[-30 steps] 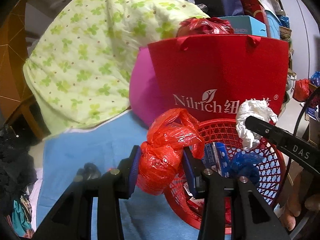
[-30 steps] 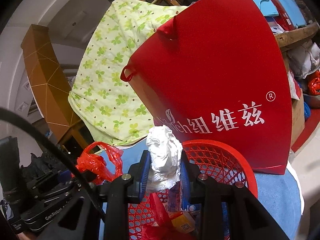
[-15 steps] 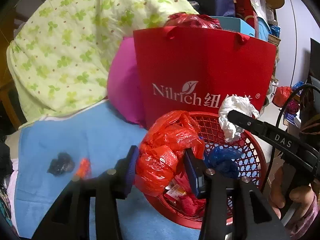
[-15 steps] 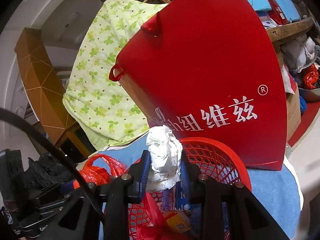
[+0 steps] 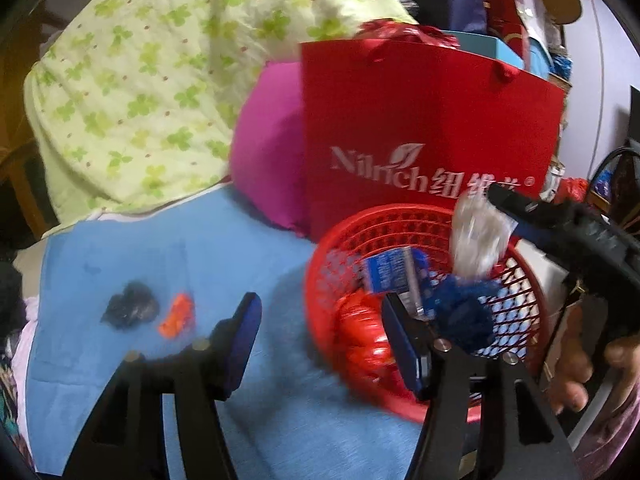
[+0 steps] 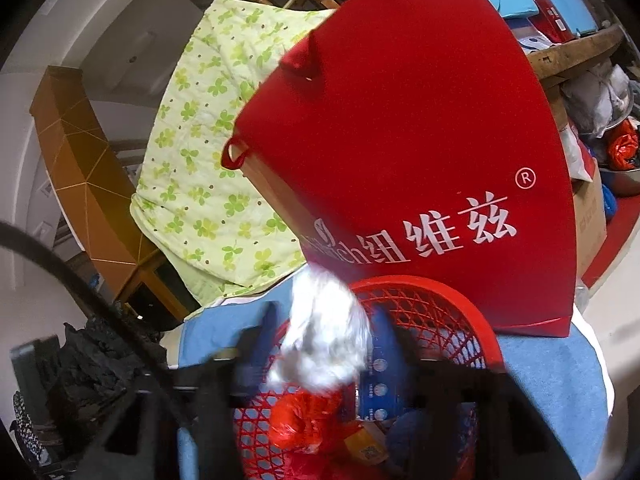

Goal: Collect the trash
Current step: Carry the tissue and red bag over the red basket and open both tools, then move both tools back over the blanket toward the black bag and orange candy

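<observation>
Midair, a light, crumpled tissue (image 6: 320,332) dropped from opening right jaws toward the basket (image 5: 520,264), while opening left jaws stood empty.

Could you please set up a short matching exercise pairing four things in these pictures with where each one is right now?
Things:
1. white crumpled wad
2. red plastic bag
3. small orange scrap
4. red gift bag

Places:
A. standing upright behind the red basket
B. lying on the blue cloth, outside the basket
C. inside the basket
D. above the basket, at the right claw, whose jaws are opening

Pairs: 1-D, 2-C, 3-B, 4-A
</observation>
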Demonstrator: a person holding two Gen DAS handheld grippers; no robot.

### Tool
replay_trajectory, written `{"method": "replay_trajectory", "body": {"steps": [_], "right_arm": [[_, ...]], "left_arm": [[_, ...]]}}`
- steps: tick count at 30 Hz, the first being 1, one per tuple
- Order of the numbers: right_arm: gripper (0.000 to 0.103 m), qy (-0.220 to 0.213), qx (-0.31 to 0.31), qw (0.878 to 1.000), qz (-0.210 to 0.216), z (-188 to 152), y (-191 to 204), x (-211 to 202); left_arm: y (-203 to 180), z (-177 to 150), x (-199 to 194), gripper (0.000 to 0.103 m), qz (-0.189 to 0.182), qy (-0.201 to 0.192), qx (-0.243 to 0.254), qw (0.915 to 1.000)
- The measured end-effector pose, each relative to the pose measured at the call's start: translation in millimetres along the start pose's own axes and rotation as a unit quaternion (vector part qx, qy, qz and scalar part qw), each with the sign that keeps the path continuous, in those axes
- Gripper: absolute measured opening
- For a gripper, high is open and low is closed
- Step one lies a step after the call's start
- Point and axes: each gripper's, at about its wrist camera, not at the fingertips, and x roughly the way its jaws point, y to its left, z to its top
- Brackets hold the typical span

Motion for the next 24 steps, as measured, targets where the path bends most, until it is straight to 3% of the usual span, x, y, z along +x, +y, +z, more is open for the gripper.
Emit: {"method": "replay_trajectory", "body": {"steps": [12,16,24], "right_arm": [[0.063,-0.047,-0.083,0.994,0.062,-10,57,-6],[0.063,-0.047,-0.127,0.987,0.09,-23,88,-1],[0.063,-0.033,-0.189,0.97,0.152,-57,143,9]], "left_arm": [[85,-43,-13,0.065,0.099,0.032,-0.067,0.9923],[116,-61,-23,0.065,0.142,0.045,-0.092,0.9846],[155,-85,-48,0.067,0.212,0.032,-0.104,0.9711]]}}
